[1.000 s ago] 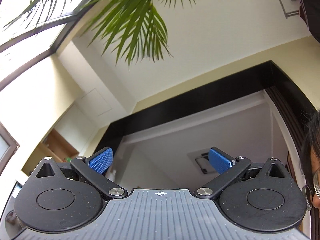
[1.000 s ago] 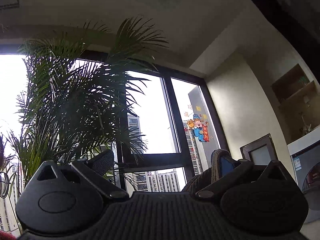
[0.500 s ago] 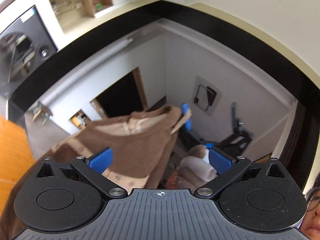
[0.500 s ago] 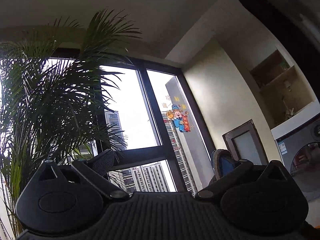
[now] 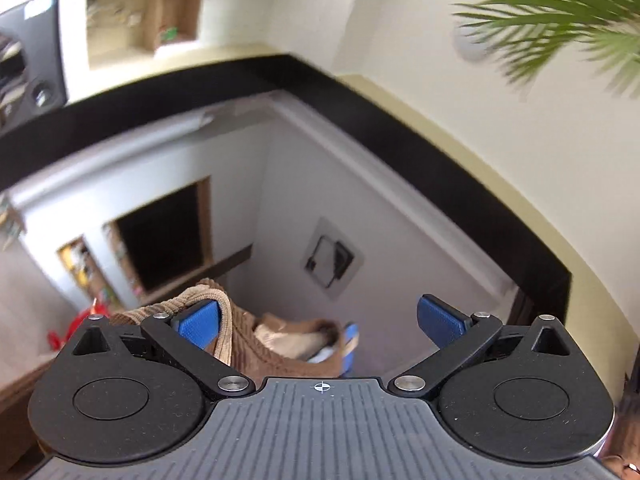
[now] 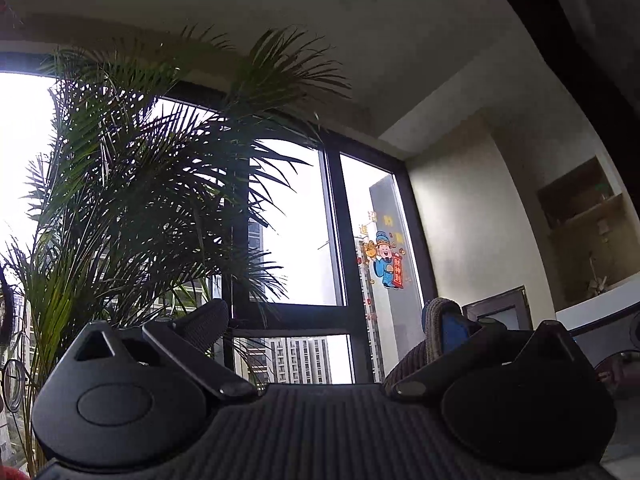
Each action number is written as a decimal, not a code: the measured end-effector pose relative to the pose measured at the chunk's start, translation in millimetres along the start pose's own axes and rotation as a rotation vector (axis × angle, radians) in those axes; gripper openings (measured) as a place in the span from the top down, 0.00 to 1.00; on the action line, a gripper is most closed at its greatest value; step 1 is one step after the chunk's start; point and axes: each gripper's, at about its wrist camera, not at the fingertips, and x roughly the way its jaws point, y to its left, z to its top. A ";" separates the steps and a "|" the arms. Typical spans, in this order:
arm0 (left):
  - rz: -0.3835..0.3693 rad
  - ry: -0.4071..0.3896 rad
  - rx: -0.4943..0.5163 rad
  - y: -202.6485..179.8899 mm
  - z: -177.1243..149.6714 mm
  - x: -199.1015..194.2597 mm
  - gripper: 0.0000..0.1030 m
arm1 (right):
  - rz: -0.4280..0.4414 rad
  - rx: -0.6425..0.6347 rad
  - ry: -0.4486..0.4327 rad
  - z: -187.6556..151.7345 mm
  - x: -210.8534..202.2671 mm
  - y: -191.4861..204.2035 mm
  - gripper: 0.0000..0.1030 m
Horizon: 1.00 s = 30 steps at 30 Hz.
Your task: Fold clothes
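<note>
A brown ribbed knit garment (image 5: 248,340) hangs in the air in the left wrist view. Its ribbed hem is hooked over the left finger's blue pad (image 5: 198,324) of my left gripper (image 5: 320,322), whose jaws stand wide apart. The garment stretches across to the other gripper's blue fingers (image 5: 350,346) in the distance. In the right wrist view my right gripper (image 6: 326,322) is also spread wide, and the garment's ribbed edge (image 6: 434,336) is draped over its right finger. Both cameras point upward.
A tall palm plant (image 6: 132,208) stands before a large window (image 6: 296,232) with a cartoon sticker (image 6: 385,258). A black ceiling beam (image 5: 400,152) crosses overhead. Wall shelves (image 5: 144,8) and a dark doorway (image 5: 164,236) lie beyond. My face (image 5: 624,468) shows at the bottom right.
The left gripper swung from the ceiling and palm toward the room, and the garment's hem now sits over its left finger. The right view shifted slightly; its grip looks unchanged.
</note>
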 end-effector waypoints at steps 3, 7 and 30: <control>-0.061 -0.076 0.151 -52.0 7.9 -16.5 0.00 | 0.014 -0.019 -0.017 3.9 -13.8 2.0 0.00; -0.069 -0.102 0.372 -99.1 -1.8 -21.1 0.00 | 0.053 -0.029 -0.015 1.0 -10.4 6.3 0.00; 1.055 0.104 0.021 187.0 108.7 -112.9 0.00 | -0.382 0.309 0.994 -329.9 181.5 -260.0 0.00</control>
